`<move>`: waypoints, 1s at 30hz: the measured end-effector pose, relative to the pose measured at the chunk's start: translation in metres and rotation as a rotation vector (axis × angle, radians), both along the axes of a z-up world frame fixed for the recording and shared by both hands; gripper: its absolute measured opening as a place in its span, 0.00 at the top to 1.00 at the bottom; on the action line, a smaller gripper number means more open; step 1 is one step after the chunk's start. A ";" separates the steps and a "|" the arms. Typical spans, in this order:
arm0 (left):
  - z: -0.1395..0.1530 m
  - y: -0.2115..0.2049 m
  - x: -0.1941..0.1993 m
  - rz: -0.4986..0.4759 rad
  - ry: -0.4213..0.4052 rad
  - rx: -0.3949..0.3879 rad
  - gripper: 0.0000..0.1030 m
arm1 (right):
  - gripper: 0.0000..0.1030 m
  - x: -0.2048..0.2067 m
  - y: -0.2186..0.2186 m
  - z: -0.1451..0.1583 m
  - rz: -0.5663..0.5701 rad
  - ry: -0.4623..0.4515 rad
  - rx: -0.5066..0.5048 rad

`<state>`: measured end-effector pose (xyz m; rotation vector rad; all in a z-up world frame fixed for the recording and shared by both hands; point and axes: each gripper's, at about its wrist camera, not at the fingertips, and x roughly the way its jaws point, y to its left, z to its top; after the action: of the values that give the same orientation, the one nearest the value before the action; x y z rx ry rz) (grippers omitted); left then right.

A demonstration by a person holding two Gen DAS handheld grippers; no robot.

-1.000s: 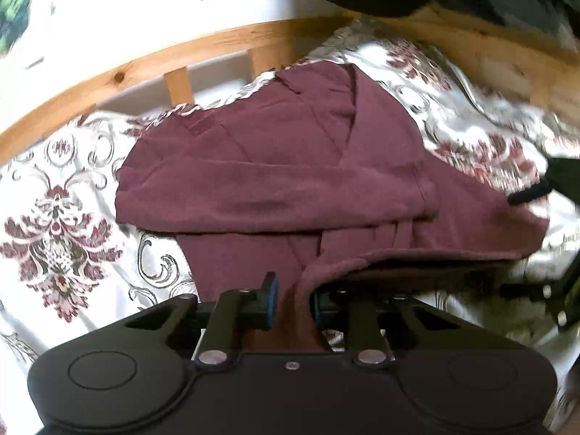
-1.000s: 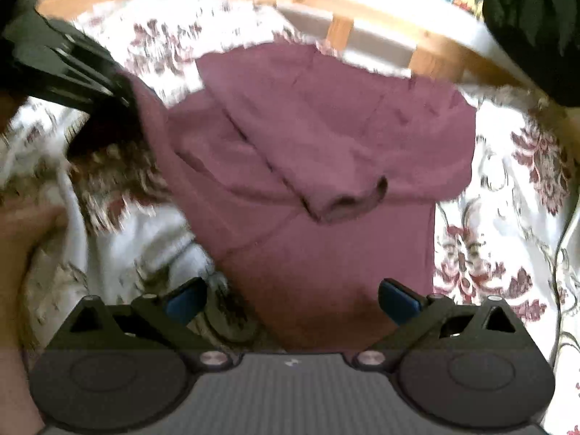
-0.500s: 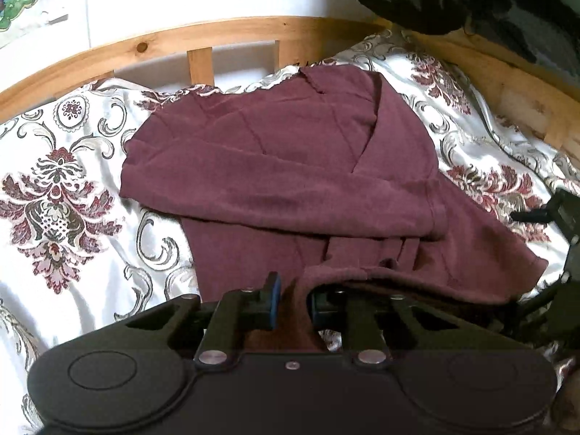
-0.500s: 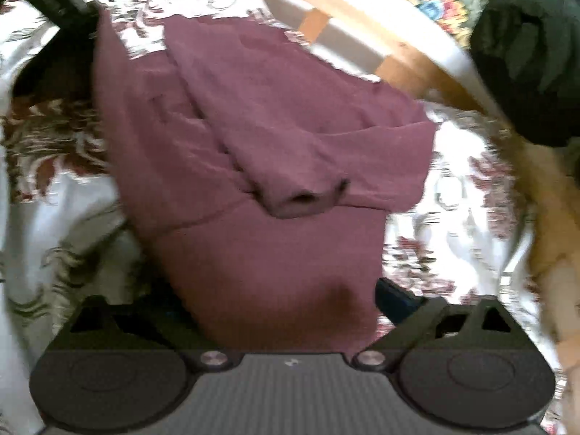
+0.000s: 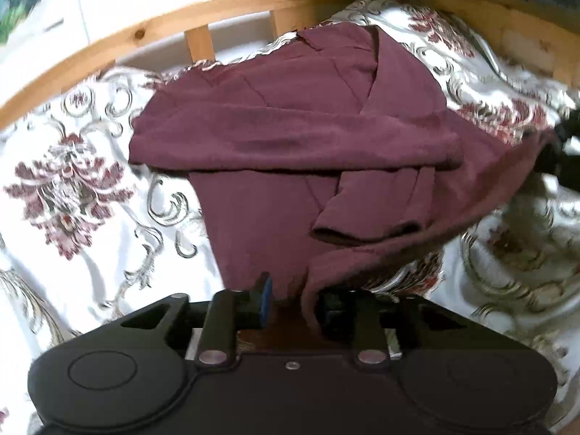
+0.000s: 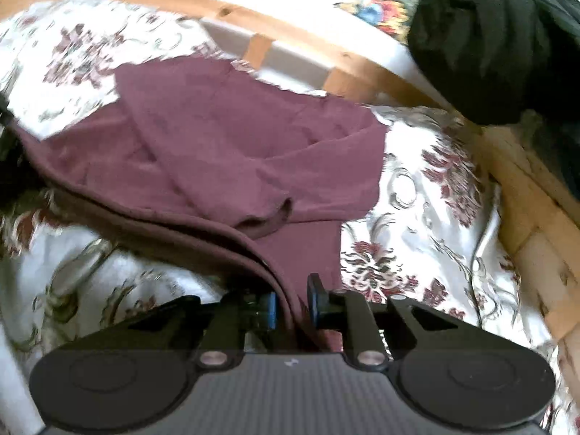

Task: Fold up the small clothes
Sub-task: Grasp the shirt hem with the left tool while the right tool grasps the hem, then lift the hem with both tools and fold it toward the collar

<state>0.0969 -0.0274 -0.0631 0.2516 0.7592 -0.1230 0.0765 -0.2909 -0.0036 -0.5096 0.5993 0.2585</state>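
Note:
A maroon long-sleeved top (image 5: 290,137) lies on the bed with both sleeves folded across its front. My left gripper (image 5: 295,302) is at the near hem; its jaws are opening, the hem fold rests against the right finger, and the blue left pad stands clear of it. In the right wrist view the same top (image 6: 224,145) runs to my right gripper (image 6: 293,304), whose jaws are closing with the doubled hem edge pinched between the blue pads. The hem hangs raised between the two grippers. The right gripper also appears as a dark shape (image 5: 565,156) at the cloth's far corner.
A white bedspread (image 5: 72,181) with dark red floral print covers the bed. A curved wooden bed rail (image 5: 163,29) with slats runs behind the top. A heap of black clothing (image 6: 489,43) sits on the rail at the upper right.
My right gripper went from wide open beside the hem to closed on it. The left jaws have parted, and the left view has dropped lower over the top.

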 end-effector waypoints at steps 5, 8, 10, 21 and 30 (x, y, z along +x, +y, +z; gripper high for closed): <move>-0.001 0.002 -0.005 -0.002 -0.018 0.049 0.57 | 0.83 0.008 -0.008 0.000 -0.037 0.023 0.034; -0.001 0.002 -0.009 -0.021 -0.033 0.071 0.63 | 0.86 0.006 -0.006 0.000 -0.034 0.021 0.030; 0.000 0.000 -0.013 -0.046 -0.044 0.078 0.76 | 0.86 0.005 -0.005 -0.001 -0.035 0.019 0.032; 0.009 -0.004 -0.034 -0.020 -0.124 -0.021 0.95 | 0.93 -0.011 -0.004 0.006 -0.046 -0.068 0.001; 0.036 0.012 -0.068 -0.047 -0.191 -0.109 0.96 | 0.94 -0.048 -0.008 0.033 -0.049 -0.159 0.060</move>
<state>0.0289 -0.0158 -0.0276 0.1743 0.5552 -0.1813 0.0282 -0.2988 0.0290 -0.4524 0.4477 0.1872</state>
